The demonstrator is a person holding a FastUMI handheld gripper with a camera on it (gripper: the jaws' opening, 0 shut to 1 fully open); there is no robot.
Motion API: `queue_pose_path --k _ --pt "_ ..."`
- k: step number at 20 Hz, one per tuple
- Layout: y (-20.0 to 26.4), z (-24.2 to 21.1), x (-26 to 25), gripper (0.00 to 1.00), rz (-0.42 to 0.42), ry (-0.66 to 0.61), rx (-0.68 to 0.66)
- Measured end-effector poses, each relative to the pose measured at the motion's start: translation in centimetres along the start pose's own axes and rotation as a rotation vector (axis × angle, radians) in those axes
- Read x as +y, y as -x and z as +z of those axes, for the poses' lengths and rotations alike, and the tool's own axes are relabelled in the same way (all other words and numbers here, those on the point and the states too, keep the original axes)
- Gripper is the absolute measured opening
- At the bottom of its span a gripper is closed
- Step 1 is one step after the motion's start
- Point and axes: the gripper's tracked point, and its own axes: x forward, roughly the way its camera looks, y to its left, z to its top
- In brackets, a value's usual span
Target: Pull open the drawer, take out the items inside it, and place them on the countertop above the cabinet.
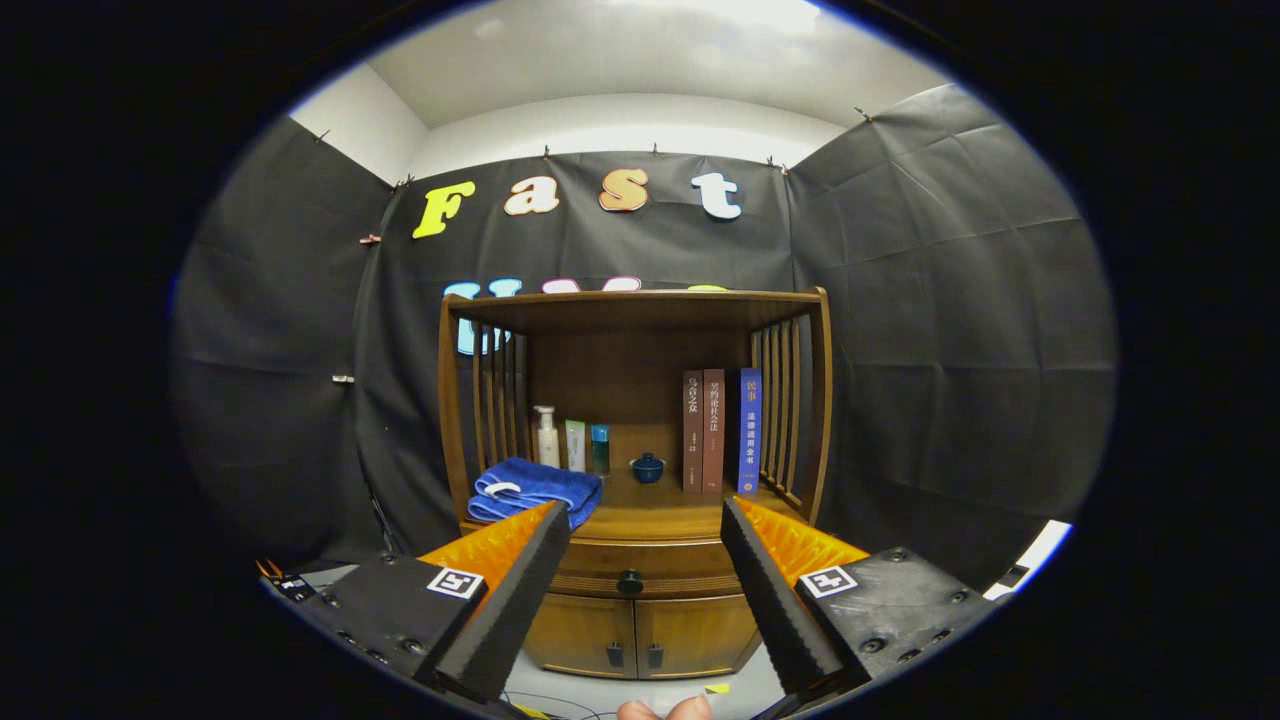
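Straight ahead between the fingers sits the drawer knob (629, 582), well beyond their tips, on the closed drawer (640, 570) under the counter (660, 515); the tool (645, 525) gapes wide, holding nothing.

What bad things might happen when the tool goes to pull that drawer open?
1. The drawer knob is small and round. The open tool sits apart from it, so the fingers could close off-centre and slip.
2. The folded blue towel lies near the countertop front edge, just beyond the left finger. A finger might snag and drag it.
3. The little blue lidded cup and bottles could tip if the cabinet gets jerked.
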Motion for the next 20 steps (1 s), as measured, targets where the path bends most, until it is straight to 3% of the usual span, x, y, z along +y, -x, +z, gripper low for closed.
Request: queue_pose_path --k 20 --pt "-0.38 -0.31 -0.36 0.99 -0.026 0.011 -0.009"
